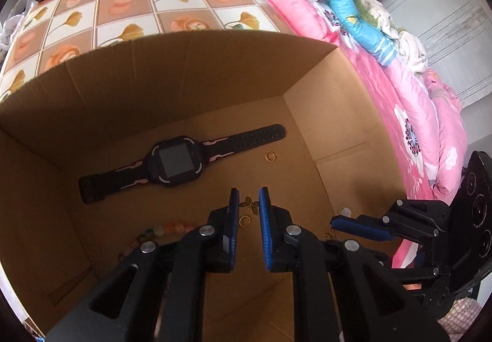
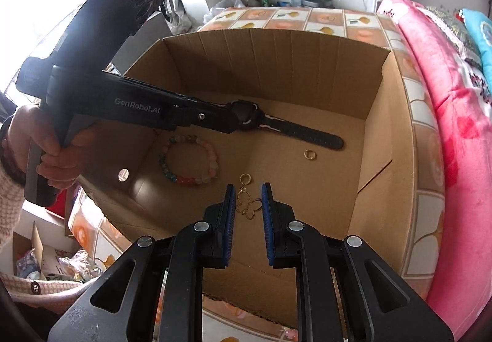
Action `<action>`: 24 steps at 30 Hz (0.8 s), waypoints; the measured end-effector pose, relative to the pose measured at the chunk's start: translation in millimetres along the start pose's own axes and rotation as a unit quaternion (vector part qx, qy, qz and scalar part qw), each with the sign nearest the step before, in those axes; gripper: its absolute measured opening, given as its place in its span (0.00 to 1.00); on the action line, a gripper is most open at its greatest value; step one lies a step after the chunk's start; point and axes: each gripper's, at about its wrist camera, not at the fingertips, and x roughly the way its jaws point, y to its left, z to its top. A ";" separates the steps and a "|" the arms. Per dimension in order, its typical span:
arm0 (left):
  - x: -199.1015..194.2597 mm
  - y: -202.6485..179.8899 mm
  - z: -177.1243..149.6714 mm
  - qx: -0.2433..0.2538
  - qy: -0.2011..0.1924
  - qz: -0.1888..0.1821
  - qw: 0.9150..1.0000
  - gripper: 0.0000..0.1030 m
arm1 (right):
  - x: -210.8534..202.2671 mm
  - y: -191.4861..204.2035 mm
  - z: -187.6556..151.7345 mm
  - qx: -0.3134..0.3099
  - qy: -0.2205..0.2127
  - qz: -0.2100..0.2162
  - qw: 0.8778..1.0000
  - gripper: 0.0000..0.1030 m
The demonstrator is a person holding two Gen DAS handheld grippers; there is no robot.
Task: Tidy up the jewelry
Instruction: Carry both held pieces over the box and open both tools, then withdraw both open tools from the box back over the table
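Both tools, the left tool and right tool, hang nearly pressed together, pinching nothing, over the butterfly pendant in the box; spread wider first.

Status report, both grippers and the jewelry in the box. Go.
Left gripper and right gripper nearly shut, both empty, above cardboard box. Butterfly pendant, gold ring, bead bracelet, smartwatch lying loose on box floor. Nothing blocking.
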 end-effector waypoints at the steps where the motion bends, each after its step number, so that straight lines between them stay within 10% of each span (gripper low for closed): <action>1: 2.4 0.8 1.1 -0.004 0.005 0.002 1.000 0.12 | 2.5 -1.7 1.2 0.001 0.003 -0.002 1.000 0.15; 16: 21.5 4.3 13.8 -0.020 0.037 0.016 0.999 0.21 | -8.5 -6.3 -0.5 0.015 -0.021 -0.026 0.999 0.21; 24: -30.2 -5.5 7.3 0.006 -0.044 0.029 0.999 0.21 | -61.0 -14.7 -9.6 0.053 -0.093 -0.025 0.994 0.23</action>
